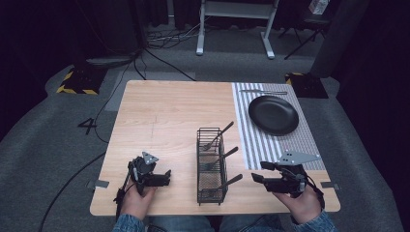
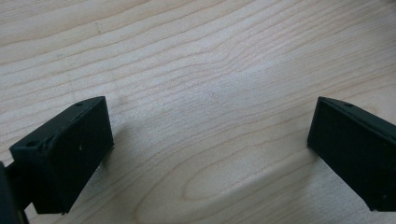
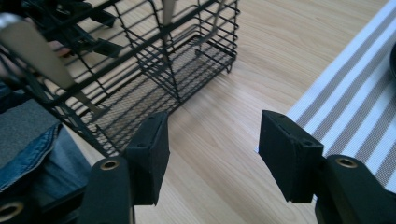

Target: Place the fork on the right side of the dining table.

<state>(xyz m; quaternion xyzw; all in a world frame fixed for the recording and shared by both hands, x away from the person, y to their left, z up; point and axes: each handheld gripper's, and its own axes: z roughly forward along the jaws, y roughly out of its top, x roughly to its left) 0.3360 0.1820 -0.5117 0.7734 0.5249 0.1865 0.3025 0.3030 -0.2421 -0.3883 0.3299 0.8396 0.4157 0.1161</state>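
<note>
Cutlery stands in a black wire caddy mid-table on the pale wooden table. The left gripper and right gripper flank it, jaws apart and empty. A black round plate lies on a striped placemat.

The high view looks forward and down over the whole wooden table from the person's side; the left gripper view faces down, very near the bare tabletop. The right gripper view looks low along its jaws at the wire basket; the high view shares that basket and the striped mat.
</note>
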